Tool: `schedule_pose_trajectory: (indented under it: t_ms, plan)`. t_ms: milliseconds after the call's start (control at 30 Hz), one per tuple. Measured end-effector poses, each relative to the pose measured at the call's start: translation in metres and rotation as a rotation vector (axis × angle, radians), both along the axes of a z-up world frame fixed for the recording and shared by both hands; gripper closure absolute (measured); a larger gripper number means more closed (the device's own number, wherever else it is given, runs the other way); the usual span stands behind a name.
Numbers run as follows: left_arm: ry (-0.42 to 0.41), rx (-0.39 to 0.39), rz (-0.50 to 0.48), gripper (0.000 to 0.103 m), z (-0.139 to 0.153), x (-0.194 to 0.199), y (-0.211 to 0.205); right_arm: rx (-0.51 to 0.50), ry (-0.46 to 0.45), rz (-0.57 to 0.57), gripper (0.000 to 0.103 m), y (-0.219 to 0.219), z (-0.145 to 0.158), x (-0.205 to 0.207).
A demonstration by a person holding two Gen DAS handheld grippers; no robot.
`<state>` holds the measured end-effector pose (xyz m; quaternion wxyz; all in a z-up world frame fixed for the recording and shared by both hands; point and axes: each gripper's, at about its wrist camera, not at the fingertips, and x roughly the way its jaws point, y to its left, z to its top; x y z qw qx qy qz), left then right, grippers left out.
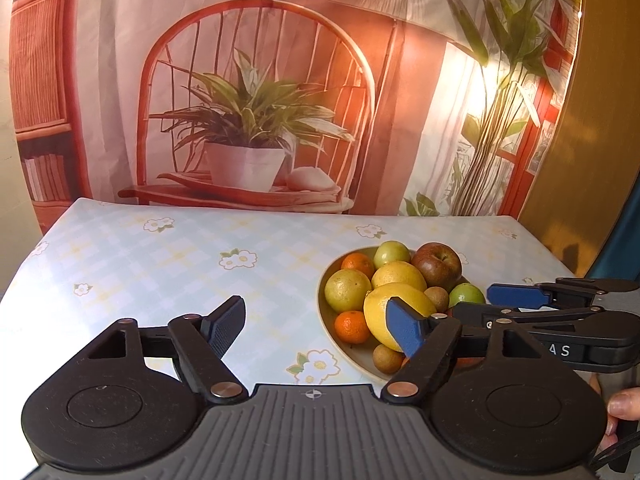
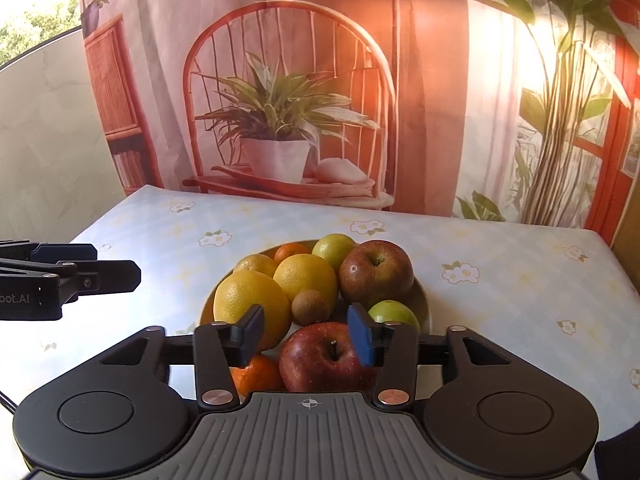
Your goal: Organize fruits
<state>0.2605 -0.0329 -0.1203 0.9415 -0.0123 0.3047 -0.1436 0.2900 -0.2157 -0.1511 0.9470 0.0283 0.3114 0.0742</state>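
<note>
A beige bowl (image 1: 326,312) (image 2: 422,300) on the flowered tablecloth holds a pile of fruit: large lemons (image 1: 394,316) (image 2: 250,308), oranges (image 1: 352,326), red apples (image 1: 438,264) (image 2: 376,270), green fruits (image 1: 392,252) and small brown kiwis (image 2: 310,306). My left gripper (image 1: 318,326) is open and empty, left of the bowl above the cloth. My right gripper (image 2: 306,334) is open, its jaws on either side of a red apple (image 2: 320,358) at the bowl's near edge, just above it. The apple still rests in the bowl.
The table (image 1: 160,264) carries a light checked cloth with flower prints. A printed backdrop (image 1: 260,100) hangs right behind the far edge. The right gripper also shows in the left wrist view (image 1: 516,296), over the bowl's right side.
</note>
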Motion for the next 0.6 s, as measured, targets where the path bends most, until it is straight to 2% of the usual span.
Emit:
schedule_pose_trajectory:
  t_ms: [100, 167, 233, 400, 600]
  plan:
    - [-0.008, -0.004, 0.014, 0.016, 0.007, -0.004, 0.006, 0.006, -0.013, -0.027, 0.028, -0.002, 0.007, -0.009]
    - [-0.008, -0.018, 0.010, 0.014, 0.012, -0.007, 0.011, 0.003, -0.010, -0.054, 0.007, -0.002, 0.012, -0.014]
    - [-0.002, -0.018, 0.000, 0.010, 0.017, -0.012, 0.014, -0.013, -0.020, -0.100, 0.001, -0.002, 0.018, -0.021]
    - [-0.057, 0.033, -0.010, 0.007, 0.031, -0.033, 0.015, -0.025, -0.044, -0.152, 0.001, -0.005, 0.032, -0.041]
    - [-0.124, 0.069, -0.026, 0.007, 0.055, -0.064, 0.013, 0.010, -0.079, -0.174, 0.001, -0.007, 0.052, -0.068]
